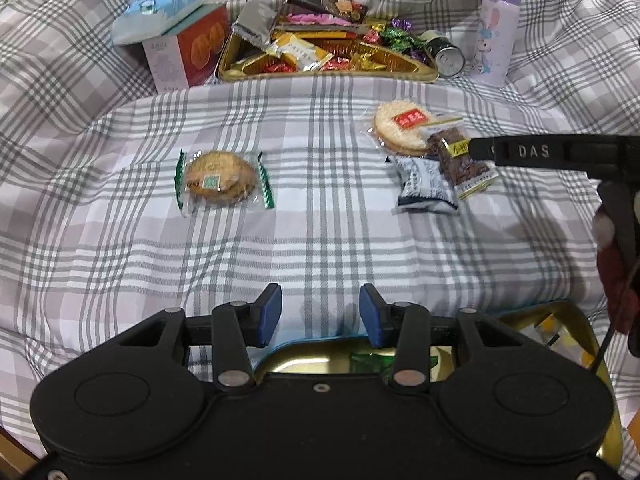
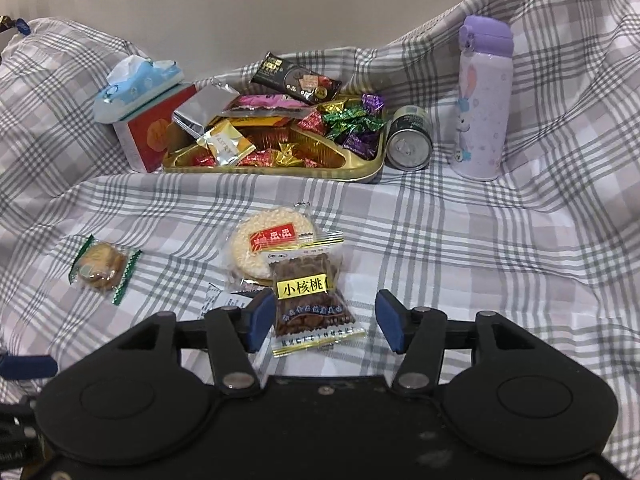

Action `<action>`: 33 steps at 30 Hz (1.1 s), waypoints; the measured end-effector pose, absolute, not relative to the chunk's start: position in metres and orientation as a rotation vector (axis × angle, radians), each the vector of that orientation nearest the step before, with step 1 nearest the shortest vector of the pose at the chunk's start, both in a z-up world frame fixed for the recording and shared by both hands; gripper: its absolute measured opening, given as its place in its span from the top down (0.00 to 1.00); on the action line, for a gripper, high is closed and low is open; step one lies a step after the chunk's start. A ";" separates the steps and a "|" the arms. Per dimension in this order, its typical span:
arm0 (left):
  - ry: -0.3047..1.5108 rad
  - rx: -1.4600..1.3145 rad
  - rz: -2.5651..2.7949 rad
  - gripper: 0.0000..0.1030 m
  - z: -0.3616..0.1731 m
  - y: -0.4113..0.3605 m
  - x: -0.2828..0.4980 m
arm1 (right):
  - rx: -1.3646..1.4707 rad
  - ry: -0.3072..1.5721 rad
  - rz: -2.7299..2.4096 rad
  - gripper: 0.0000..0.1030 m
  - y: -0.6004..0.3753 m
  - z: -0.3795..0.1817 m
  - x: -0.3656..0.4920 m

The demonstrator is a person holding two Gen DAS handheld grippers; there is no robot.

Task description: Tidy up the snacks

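Observation:
On the plaid cloth lie a wrapped brown cookie [image 1: 218, 178] [image 2: 100, 266], a round rice cracker with a red label [image 1: 400, 128] [image 2: 268, 246], a dark walnut packet [image 1: 460, 160] [image 2: 312, 304] and a blue-white packet [image 1: 426, 184] [image 2: 224, 300]. My right gripper [image 2: 326, 320] is open around the walnut packet's near end. The packet lies beside the left pad and well apart from the right pad. One right gripper finger [image 1: 520, 152] reaches in over the packets. My left gripper [image 1: 320, 314] is open and holds nothing. It hovers above a gold tin [image 1: 560, 320] at the near edge.
A gold tray [image 1: 328, 75] [image 2: 280, 172] heaped with candies and bars stands at the back. Left of it a tissue pack [image 2: 136, 84] rests on a red box [image 2: 152, 136]. To its right are a can [image 2: 410, 144] and a purple bottle [image 2: 480, 104].

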State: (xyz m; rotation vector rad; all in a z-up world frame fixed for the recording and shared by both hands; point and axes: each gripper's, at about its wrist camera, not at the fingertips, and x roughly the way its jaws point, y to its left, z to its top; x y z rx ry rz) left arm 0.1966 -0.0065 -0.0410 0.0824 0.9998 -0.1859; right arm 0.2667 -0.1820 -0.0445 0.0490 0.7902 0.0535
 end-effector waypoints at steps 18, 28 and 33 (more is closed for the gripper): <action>1.025 0.063 -0.185 0.51 -0.050 0.005 0.197 | -0.012 0.835 0.075 0.40 -0.163 -0.065 0.295; 1.023 0.081 -0.202 0.51 -0.048 -0.001 0.198 | -0.034 0.859 0.080 0.44 -0.165 -0.077 0.305; 1.023 0.084 -0.218 0.51 -0.045 -0.006 0.202 | -0.055 0.847 0.081 0.51 -0.169 -0.073 0.298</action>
